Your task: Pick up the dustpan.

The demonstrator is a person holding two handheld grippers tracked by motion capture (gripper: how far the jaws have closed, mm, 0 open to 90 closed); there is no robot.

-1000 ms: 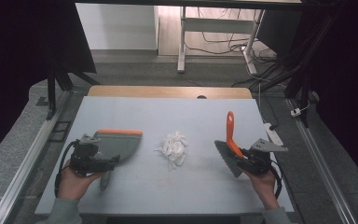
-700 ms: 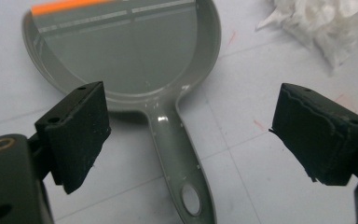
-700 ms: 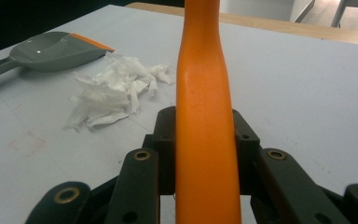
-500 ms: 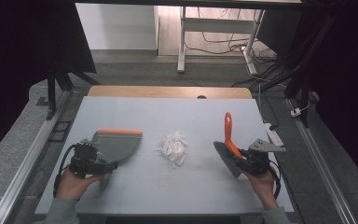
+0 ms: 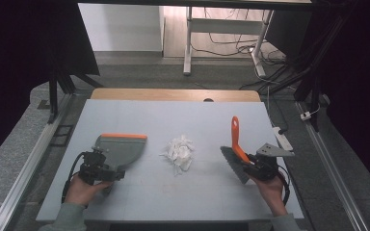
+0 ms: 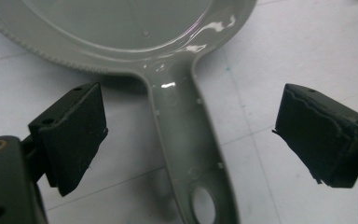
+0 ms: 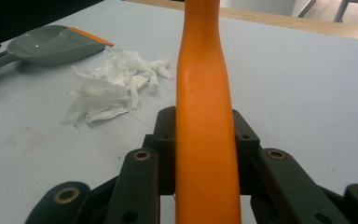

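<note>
Worktop (image 5: pixel 139 202), pale grey. Dustpan (image 5: pixel 120 148) lies flat on it; its handle (image 6: pixel 186 140) runs lengthwise between the left gripper (image 5: pixel 96 168) jaws, which stand wide, clear of it on both sides. Pan mouth cut off ahead of jaws. Brush (image 5: pixel 237 149): orange handle clamped in right gripper (image 5: pixel 256 166) jaws, pointing away beyond them; bristles partly hidden. Shredded paper (image 5: pixel 179 151) ahead-left of right jaws.
</note>
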